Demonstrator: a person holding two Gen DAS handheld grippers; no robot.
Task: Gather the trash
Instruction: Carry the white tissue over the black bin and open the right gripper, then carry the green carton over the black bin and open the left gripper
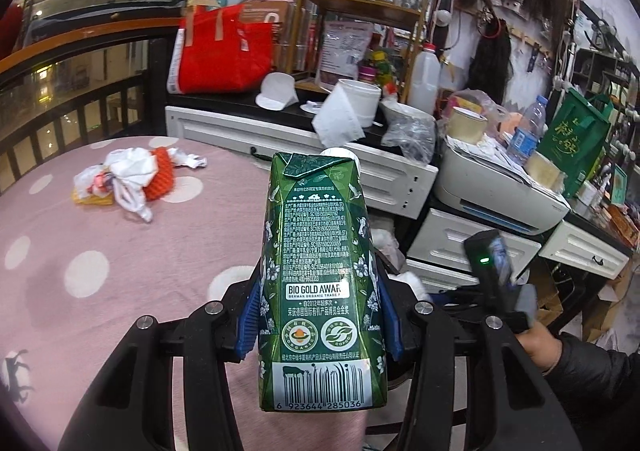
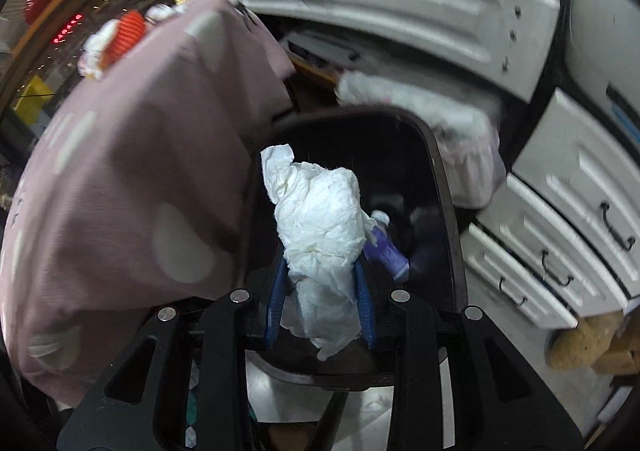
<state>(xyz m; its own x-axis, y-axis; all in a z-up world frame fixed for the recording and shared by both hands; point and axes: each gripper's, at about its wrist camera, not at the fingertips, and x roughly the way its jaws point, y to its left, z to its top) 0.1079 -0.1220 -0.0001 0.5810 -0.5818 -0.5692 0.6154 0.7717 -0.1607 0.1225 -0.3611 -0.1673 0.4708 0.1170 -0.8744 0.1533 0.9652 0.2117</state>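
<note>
A green milk carton (image 1: 318, 271) stands upright between the blue pads of my left gripper (image 1: 318, 291), which is shut on it above the pink dotted tablecloth (image 1: 120, 251). A heap of crumpled white, orange and yellow wrappers (image 1: 128, 181) lies farther back on the cloth. My right gripper (image 2: 322, 275) is shut on a wad of white tissue (image 2: 320, 219) and points down over the mouth of a dark bin (image 2: 436, 179). A small purple bottle (image 2: 386, 247) lies inside the bin. The wrapper heap (image 2: 116, 39) also shows at the table's far edge.
White drawer units (image 2: 560, 187) stand right of the bin. A cluttered counter holds a red bag (image 1: 226, 47), a tissue roll (image 1: 344, 111), a white jug (image 1: 424, 79), a printer (image 1: 496, 187) and a green bag (image 1: 576, 135). A hand in a dark sleeve (image 1: 540, 347) shows at right.
</note>
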